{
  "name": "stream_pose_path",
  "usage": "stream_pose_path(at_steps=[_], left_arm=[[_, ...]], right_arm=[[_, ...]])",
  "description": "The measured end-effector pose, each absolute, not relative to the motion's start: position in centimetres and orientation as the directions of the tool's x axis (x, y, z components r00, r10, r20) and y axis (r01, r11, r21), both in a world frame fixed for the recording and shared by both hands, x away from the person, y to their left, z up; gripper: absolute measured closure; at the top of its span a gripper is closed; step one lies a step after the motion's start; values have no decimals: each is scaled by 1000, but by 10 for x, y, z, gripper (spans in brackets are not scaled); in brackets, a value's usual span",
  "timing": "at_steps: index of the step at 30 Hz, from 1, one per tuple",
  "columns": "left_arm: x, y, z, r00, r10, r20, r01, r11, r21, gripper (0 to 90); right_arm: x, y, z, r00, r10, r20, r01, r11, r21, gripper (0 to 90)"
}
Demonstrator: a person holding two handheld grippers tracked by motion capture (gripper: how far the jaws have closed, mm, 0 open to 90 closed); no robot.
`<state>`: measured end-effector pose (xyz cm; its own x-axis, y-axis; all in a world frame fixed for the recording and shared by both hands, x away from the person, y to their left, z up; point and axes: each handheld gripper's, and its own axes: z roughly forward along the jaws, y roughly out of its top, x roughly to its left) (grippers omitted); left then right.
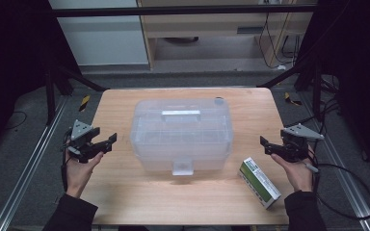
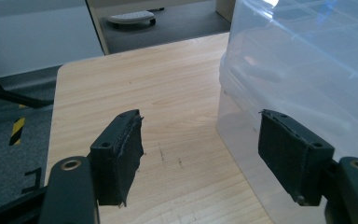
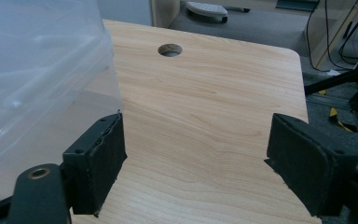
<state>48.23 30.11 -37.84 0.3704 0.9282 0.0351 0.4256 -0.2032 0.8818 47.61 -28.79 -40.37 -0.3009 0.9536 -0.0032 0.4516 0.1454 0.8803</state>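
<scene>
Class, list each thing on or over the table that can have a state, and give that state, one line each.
Clear plastic box: lid shut, upright.
Green and white carton: lying flat, closed.
Left tool: open, holding nothing.
Right tool: open, holding nothing.

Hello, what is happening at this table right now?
A person holds two grippers, both open and holding nothing. The left gripper is at the left of a closed clear plastic box in the middle of the table, the right gripper at its right. A green and white carton lies near the right gripper.
</scene>
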Motion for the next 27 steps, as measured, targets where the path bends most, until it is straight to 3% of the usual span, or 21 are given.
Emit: stream_pose_path(at_steps=[12, 27], left_arm=[[482, 302, -349, 394, 916, 83, 388, -247, 888, 323], [489, 287, -322, 446, 883, 143, 341, -315, 886, 334]], right_arm=[[480, -282, -398, -365, 931, -25, 472, 209, 856, 188], [479, -285, -398, -362, 932, -26, 469, 206, 859, 183]])
